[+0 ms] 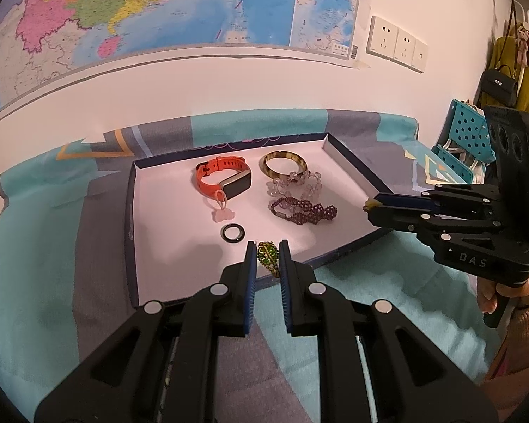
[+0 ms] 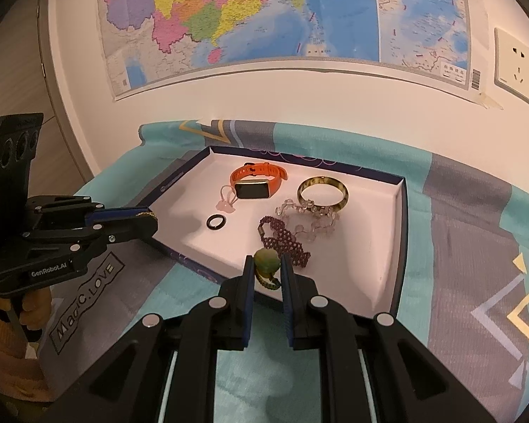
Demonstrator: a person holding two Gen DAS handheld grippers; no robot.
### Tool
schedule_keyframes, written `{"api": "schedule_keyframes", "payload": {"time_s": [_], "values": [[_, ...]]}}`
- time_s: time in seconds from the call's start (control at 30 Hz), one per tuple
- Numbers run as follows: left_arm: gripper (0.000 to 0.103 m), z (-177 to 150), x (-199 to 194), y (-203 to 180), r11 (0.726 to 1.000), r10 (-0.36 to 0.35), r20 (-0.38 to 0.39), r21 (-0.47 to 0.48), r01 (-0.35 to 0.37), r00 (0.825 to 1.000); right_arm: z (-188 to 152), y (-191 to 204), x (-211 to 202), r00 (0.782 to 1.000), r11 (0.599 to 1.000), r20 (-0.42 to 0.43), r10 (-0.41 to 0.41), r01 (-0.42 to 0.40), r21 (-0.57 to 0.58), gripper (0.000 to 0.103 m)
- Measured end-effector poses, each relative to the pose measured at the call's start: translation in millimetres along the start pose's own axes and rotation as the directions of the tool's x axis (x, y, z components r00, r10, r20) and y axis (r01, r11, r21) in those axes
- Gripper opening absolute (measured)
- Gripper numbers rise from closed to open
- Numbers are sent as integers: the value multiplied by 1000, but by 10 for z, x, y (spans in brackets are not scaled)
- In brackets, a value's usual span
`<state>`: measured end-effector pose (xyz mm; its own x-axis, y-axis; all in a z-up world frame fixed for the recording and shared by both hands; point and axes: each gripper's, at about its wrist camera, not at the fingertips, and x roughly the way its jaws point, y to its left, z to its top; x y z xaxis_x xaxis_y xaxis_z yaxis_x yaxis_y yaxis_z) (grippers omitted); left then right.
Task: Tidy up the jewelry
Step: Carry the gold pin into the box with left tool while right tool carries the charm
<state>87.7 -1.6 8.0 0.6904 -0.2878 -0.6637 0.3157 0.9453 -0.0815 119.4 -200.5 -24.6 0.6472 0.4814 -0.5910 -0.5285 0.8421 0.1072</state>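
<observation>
Left claw [image 1: 268, 259] clamped on green beaded brooch [image 1: 267, 257]; right claw [image 2: 267, 268] clamped on pale green bead charm [image 2: 266, 261], probably corded. Lower each onto bare floor of shallow white-lined box [image 1: 165, 246], clear of black ring [image 1: 232, 232], before releasing.

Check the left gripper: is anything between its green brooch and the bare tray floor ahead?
Nothing visible blocks it. The left gripper holds the green brooch just over the tray's near wall; bare floor lies beyond, with the black ring off to the left.

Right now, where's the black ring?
The black ring lies flat in the white tray, near its front edge. It sits just below the orange watch's pink charm, left of the purple beaded bracelet.
</observation>
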Motion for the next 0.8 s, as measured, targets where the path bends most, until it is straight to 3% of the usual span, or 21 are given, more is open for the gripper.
{"api": "schedule_keyframes", "payload": {"time_s": [0.8], "values": [[13, 76, 310, 80, 1000, 18, -38, -18, -19, 999, 77, -74, 268, 999, 1000, -34, 18, -17, 18, 13]]}}
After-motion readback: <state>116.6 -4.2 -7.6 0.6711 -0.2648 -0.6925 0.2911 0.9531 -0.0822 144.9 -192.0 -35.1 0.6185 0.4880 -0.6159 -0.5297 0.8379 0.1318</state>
